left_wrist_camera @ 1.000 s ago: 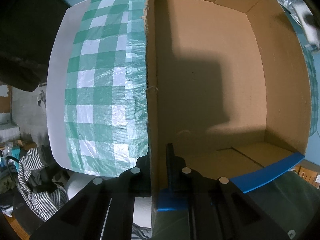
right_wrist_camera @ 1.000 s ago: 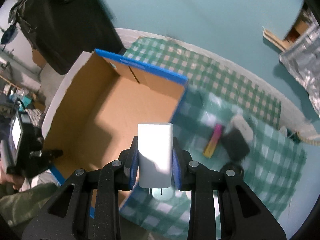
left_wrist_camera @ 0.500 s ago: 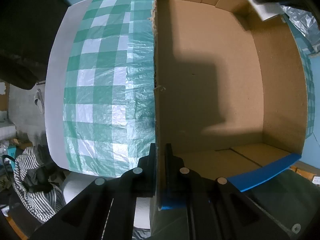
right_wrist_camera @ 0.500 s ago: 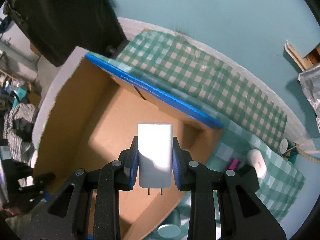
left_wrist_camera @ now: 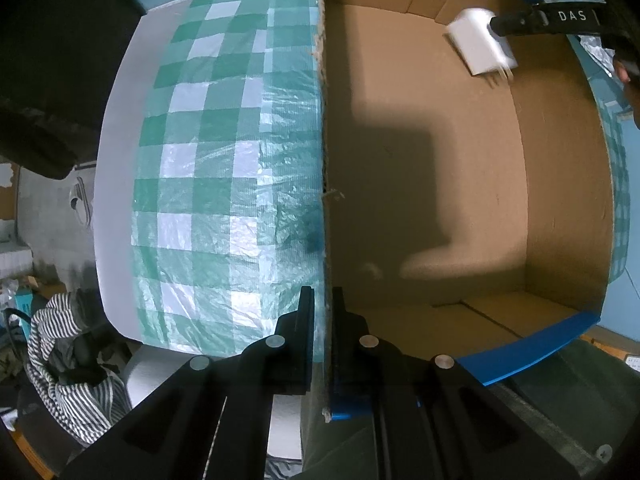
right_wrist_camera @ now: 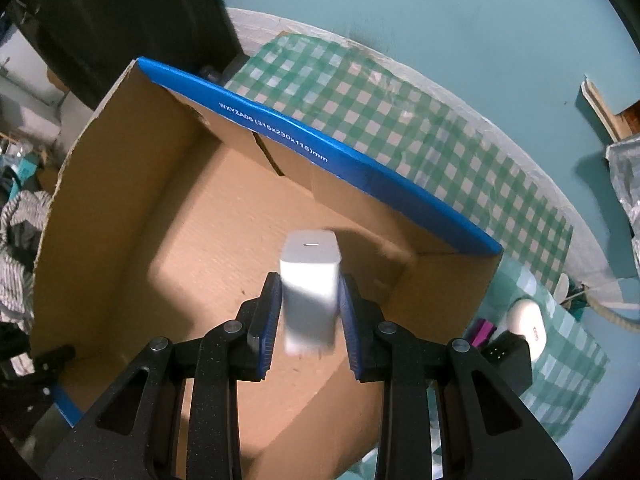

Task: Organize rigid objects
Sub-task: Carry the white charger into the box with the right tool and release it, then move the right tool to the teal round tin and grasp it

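Observation:
An open cardboard box point(right_wrist_camera: 360, 164) with blue-taped rims stands on a green-checked cloth point(right_wrist_camera: 380, 96). My right gripper point(right_wrist_camera: 310, 280) is shut on a white plug-in charger point(right_wrist_camera: 310, 264), which hangs blurred above the box floor near the far right corner. In the left wrist view the charger point(left_wrist_camera: 480, 46) shows at the top right inside the box point(left_wrist_camera: 560, 200), prongs towards the right wall, held by the right gripper point(left_wrist_camera: 498, 26). My left gripper point(left_wrist_camera: 323, 304) points down and is shut on the box's left wall, one finger on each side.
Right of the box on the cloth lie a white oval case point(right_wrist_camera: 526, 320), a black block point(right_wrist_camera: 506, 354) and a magenta item point(right_wrist_camera: 484, 330). A silver foil bag point(right_wrist_camera: 624, 168) is at the far right. Striped fabric point(left_wrist_camera: 68, 360) lies below the table's left edge.
The right gripper has carried the charger from the box's near edge over its inside and lower. It has come into the left wrist view. The left gripper keeps its hold on the wall.

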{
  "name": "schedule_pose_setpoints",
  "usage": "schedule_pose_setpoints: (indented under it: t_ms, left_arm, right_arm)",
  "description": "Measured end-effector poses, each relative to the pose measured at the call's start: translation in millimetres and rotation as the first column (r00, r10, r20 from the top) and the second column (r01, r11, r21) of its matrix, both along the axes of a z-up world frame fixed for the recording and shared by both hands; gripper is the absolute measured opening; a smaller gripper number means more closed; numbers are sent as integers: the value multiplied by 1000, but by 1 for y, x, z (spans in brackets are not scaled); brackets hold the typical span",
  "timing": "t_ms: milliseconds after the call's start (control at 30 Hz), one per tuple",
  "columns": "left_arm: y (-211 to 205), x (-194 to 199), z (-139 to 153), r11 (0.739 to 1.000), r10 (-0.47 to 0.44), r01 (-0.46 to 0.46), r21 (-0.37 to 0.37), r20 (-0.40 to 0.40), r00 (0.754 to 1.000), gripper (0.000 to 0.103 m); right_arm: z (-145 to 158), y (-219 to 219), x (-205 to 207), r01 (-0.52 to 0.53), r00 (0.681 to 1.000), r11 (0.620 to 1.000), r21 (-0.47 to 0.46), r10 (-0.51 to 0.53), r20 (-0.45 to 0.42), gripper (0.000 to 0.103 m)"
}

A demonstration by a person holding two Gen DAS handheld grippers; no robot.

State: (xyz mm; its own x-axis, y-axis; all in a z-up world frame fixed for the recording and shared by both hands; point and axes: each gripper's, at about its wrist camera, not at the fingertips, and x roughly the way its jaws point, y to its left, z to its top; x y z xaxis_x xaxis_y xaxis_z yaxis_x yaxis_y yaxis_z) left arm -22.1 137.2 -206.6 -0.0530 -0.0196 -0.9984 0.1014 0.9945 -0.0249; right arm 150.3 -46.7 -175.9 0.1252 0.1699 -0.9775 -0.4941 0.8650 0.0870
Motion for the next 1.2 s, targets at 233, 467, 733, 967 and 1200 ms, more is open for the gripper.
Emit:
schedule_pose_setpoints:
  t_ms: [233, 467, 733, 967, 1200]
  left_arm:
    - [-4, -2, 1, 1000, -13, 13, -2, 8, 1000, 7]
    - [-8, -4, 3, 999, -35, 35, -2, 6, 999, 7]
    - [-4, -7, 7, 999, -41, 41, -3, 17, 999, 7]
    - [-3, -8, 8, 998, -58, 58, -3, 19, 998, 7]
    - [-8, -11, 11, 997, -75, 75, -6, 23, 997, 7]
  right_arm:
    - [14, -4, 0, 25, 1000, 999, 39, -25, 6, 28]
    - [37, -12, -23, 51, 998, 996, 72, -54, 42, 48]
    - [61, -48, -56, 135, 987, 988, 71, -140, 76, 57]
    - [65, -92, -77, 278, 958, 957, 87, -282, 44, 58]
    - [65, -130, -93, 384, 922, 920, 80, -387, 27, 58]
